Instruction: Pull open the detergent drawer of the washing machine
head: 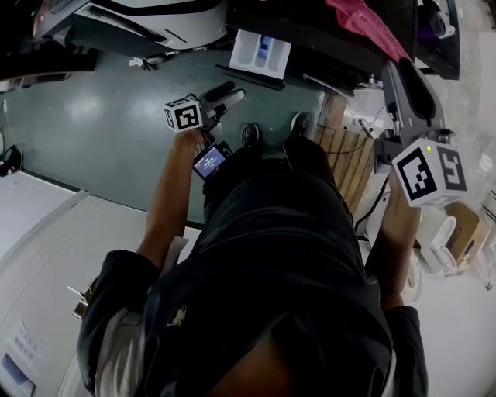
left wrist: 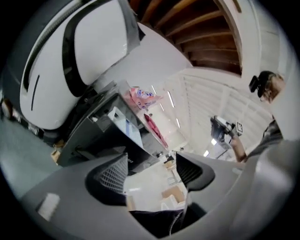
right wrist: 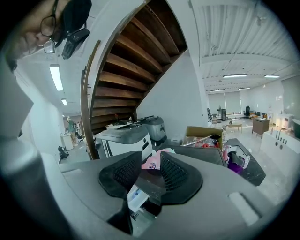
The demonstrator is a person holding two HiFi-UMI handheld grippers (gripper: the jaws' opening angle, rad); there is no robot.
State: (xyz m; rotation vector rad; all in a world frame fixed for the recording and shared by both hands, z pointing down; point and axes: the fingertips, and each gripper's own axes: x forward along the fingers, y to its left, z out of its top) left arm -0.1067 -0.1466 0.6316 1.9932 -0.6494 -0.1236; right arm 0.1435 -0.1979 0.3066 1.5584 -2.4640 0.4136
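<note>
In the head view the dark washing machine [head: 325, 35] stands at the top, with its white and blue detergent drawer [head: 261, 53] pulled out toward me. My left gripper [head: 232, 93] hovers left of the drawer, apart from it, jaws open and empty. My right gripper [head: 399, 77] is raised at the right beside the machine, touching nothing. In the left gripper view the left gripper [left wrist: 152, 173] is open and the drawer [left wrist: 123, 123] lies beyond it. In the right gripper view the right gripper [right wrist: 150, 171] has a clear gap, and the drawer [right wrist: 136, 197] shows below it.
A pink cloth [head: 360, 19] lies on top of the machine. A white appliance [head: 155, 19] stands at the upper left, a wooden slatted board [head: 349, 155] leans by my legs, a cardboard box [head: 465, 221] sits at the right. A wooden staircase [right wrist: 126, 61] rises behind.
</note>
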